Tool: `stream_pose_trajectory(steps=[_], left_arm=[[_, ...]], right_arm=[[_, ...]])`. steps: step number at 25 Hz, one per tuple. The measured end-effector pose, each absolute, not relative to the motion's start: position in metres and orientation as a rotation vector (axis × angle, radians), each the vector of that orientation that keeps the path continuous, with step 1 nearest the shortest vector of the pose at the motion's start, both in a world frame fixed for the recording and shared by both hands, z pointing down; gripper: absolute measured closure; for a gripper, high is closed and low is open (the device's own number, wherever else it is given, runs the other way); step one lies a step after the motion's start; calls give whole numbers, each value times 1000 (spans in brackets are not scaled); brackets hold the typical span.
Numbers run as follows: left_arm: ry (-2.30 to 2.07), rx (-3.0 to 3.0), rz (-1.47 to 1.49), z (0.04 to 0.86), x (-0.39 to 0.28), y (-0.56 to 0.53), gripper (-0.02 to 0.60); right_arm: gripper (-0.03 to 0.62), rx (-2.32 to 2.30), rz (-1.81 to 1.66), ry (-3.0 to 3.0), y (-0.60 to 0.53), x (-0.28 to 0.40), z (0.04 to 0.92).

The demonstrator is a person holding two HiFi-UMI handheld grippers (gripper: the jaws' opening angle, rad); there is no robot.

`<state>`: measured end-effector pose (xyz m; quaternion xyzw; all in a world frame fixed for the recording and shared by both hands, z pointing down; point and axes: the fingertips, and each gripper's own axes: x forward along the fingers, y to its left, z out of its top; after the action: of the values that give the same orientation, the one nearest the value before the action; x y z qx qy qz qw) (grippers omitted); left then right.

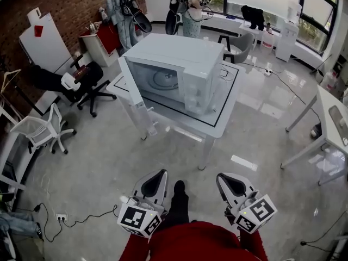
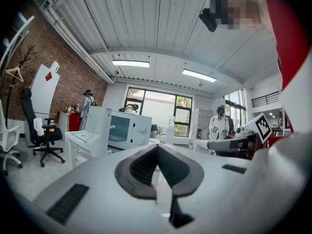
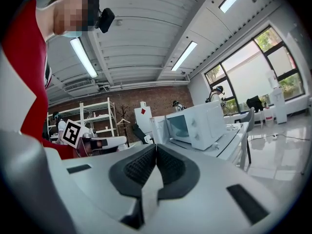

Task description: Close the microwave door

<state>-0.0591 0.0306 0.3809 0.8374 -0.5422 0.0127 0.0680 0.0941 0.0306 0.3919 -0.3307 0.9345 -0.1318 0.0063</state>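
A white microwave stands on a white table some way ahead of me. Its door hangs open, swung out to the left past the table edge. My left gripper and right gripper are held side by side low in the head view, well short of the table. Both point level toward it, shut and empty. In the left gripper view the microwave and its open door lie far beyond the shut gripper. In the right gripper view the microwave lies beyond the shut gripper.
A black office chair and a white chair stand left of the table. A white desk is at the right. Two people stand at the back. Cables and a power strip lie on the floor at left.
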Motion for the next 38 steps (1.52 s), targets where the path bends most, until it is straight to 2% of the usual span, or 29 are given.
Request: stream_pose_trajectory(steps=[11,29,33,36,38], left_arm=[[-1628,2486,50,378,-99,-41,571],[-1691,2446,164,399,-137,-88,566],[-1706,2437,154,397,-149,-100,493],[-1697,2442,205,396,-159,-106,365],[-1651,2457,203,395,-168,-109,344]], right_arm=[[579,-1041,-487,2935,-39,54,389],[579,-950,-511,2982,-96,7,397],[579,-957,-514,2983,-109,2,397],[579,-970,-521,2984,-116,0,397],[579,-979,-524,2981,-120,0,397]])
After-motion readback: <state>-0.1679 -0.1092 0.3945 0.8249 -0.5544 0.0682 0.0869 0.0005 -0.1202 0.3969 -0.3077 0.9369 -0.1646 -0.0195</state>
